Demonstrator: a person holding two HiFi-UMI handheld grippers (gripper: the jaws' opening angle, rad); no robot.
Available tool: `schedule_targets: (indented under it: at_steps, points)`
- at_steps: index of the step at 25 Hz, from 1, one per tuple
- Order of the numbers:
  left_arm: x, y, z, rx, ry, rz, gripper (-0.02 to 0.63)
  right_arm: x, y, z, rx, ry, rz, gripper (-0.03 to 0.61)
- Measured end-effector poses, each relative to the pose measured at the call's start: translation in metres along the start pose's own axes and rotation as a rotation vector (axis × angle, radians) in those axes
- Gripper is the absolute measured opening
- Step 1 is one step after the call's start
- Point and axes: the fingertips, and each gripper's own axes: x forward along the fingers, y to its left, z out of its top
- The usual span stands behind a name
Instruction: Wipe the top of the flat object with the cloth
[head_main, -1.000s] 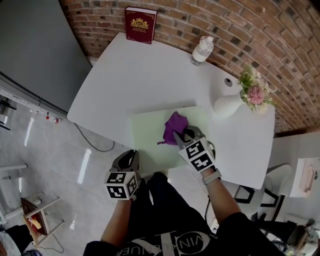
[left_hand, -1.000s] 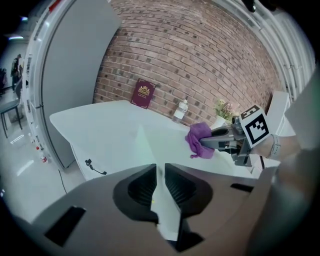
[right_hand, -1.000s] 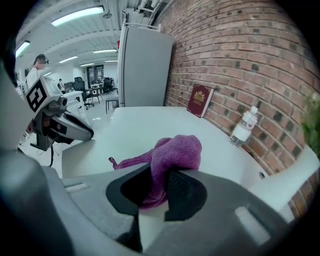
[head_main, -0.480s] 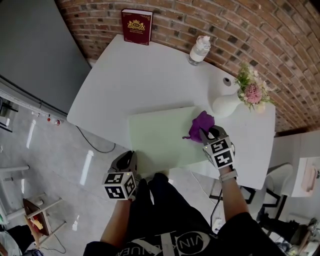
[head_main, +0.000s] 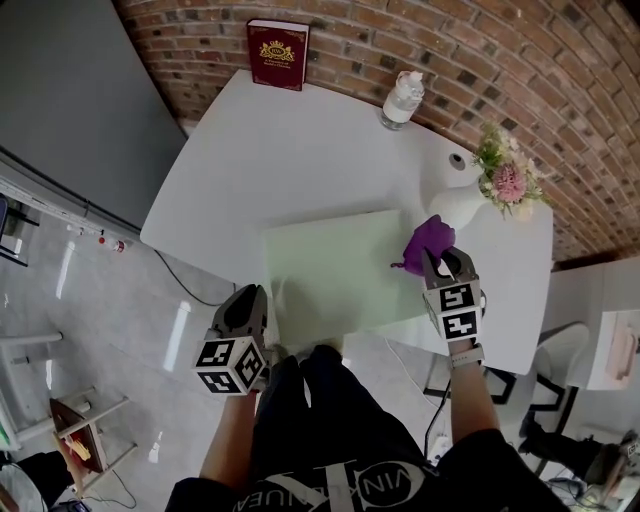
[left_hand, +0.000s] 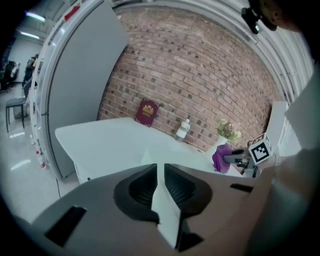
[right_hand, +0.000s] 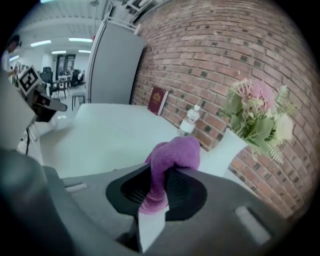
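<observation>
1. My right gripper (head_main: 441, 264) has its jaws clamped on the cloth (head_main: 428, 240). The purple wad bulges out ahead of them, so fabric rather than plastic meets the surface.
2. The cloth sits at the right edge of the pale green board (head_main: 330, 265), close to the white vase (head_main: 460, 207) (I judge this the far end of a wiping stroke).
3. My left gripper (head_main: 250, 300) hangs off the table (head_main: 300, 150) by the board's near left corner. Its jaws are almost together with nothing between them, clear of the wiping path.
</observation>
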Motion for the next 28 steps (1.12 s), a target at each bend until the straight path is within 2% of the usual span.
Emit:
schedule_targets:
  at_steps: [2, 4, 7, 13, 15, 17, 22, 25, 28]
  points:
    - [0.002, 0.011, 0.021, 0.054, -0.034, 0.0, 0.043, -0.009, 0.022, 0.02, 0.064, -0.073, 0.078, 0.061]
    - [0.009, 0.019, 0.033, 0.096, -0.025, -0.019, 0.043, -0.016, 0.053, 0.041, 0.127, -0.139, 0.18, 0.061]
    - [0.026, 0.023, 0.046, 0.116, -0.004, -0.086, 0.041, -0.022, 0.103, 0.069, 0.201, -0.2, 0.336, 0.061]
    - [0.064, 0.009, 0.052, 0.128, 0.075, -0.262, 0.041, -0.02, 0.193, 0.09, 0.272, -0.194, 0.568, 0.061]
    - [0.078, 0.0, 0.047, 0.173, 0.127, -0.316, 0.043, -0.021, 0.22, 0.09, 0.26, -0.177, 0.636, 0.061]
    - [0.087, -0.005, 0.038, 0.254, 0.199, -0.348, 0.042, -0.023, 0.243, 0.093, 0.246, -0.17, 0.695, 0.061]
    - [0.097, -0.005, 0.017, 0.373, 0.319, -0.352, 0.041, -0.018, 0.28, 0.092, 0.238, -0.113, 0.776, 0.061]
    - [0.098, -0.002, 0.012, 0.398, 0.324, -0.338, 0.037, -0.013, 0.294, 0.085, 0.215, -0.059, 0.79, 0.061]
    - [0.1, 0.0, 0.013, 0.453, 0.304, -0.327, 0.025, -0.003, 0.297, 0.077, 0.13, -0.026, 0.743, 0.061]
